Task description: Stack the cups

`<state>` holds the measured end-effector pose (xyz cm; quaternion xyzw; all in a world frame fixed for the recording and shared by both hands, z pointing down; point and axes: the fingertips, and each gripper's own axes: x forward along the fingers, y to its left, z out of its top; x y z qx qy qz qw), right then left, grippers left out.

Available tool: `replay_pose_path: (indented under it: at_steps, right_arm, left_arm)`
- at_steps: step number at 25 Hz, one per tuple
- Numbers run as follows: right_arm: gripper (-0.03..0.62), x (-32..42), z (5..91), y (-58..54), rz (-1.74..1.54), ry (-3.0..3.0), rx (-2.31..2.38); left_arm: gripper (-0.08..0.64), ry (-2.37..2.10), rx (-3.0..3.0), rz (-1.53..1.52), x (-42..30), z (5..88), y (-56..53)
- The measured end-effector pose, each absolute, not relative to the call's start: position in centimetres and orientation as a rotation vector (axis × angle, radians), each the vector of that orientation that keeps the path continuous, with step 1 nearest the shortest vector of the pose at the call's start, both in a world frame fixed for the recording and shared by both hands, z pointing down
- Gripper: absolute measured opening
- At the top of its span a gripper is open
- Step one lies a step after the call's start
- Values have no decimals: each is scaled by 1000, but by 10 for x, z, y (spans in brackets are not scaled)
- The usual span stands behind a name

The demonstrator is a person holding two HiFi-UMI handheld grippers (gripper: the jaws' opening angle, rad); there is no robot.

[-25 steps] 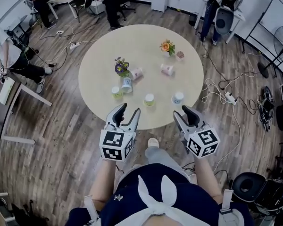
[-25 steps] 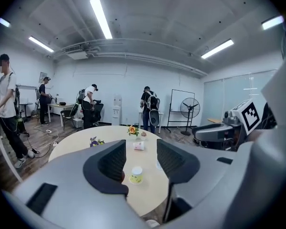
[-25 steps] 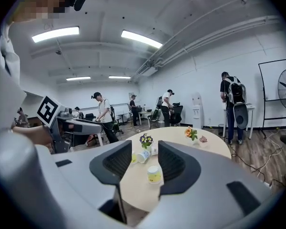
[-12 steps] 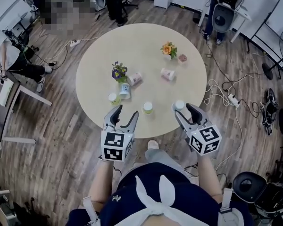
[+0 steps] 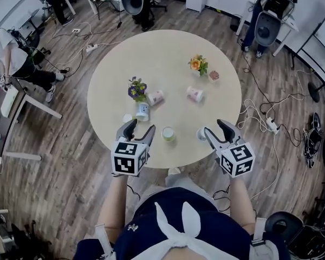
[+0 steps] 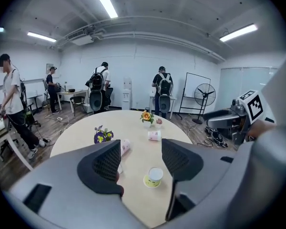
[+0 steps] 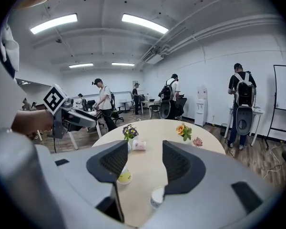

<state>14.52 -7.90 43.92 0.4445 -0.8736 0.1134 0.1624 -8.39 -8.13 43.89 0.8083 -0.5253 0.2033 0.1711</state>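
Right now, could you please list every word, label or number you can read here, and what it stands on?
No text is readable in any view.
On the left gripper and right gripper: only square marker patterns, no letters.
On the green cup and pink cup: prints too small to read.

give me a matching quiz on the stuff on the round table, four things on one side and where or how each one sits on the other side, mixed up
Things
1. purple flowers
2. orange flowers
3. green cup
4. pink cup nearest the orange flowers

Places or states
A. lying on its side
B. standing upright near the near edge of the table
C. on the far right part, next to a small pink flower
D. left of the middle, next to a pale blue cup

Pairs: 1-D, 2-C, 3-B, 4-A
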Motion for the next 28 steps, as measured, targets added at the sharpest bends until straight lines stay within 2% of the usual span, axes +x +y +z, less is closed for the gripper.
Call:
replay_pose_path:
  at_steps: [4,10,21,28]
  right_arm:
    - [233,146,445,-103,289,-2475,1204]
    - [233,137,455,-138,226,-2453,1125]
    - [235,106,471,-188,139,-2361,987]
    - [249,101,516,-222,154,-2237,870]
  left_arm:
    - [261,-1499,2211,591,-98,454,-100]
    - [261,-1406,2042,453,-113,479,-118]
    - [261,-1355,1968,597,-123,517,-163]
    - [273,-1267,1871,671,-128,560,-197]
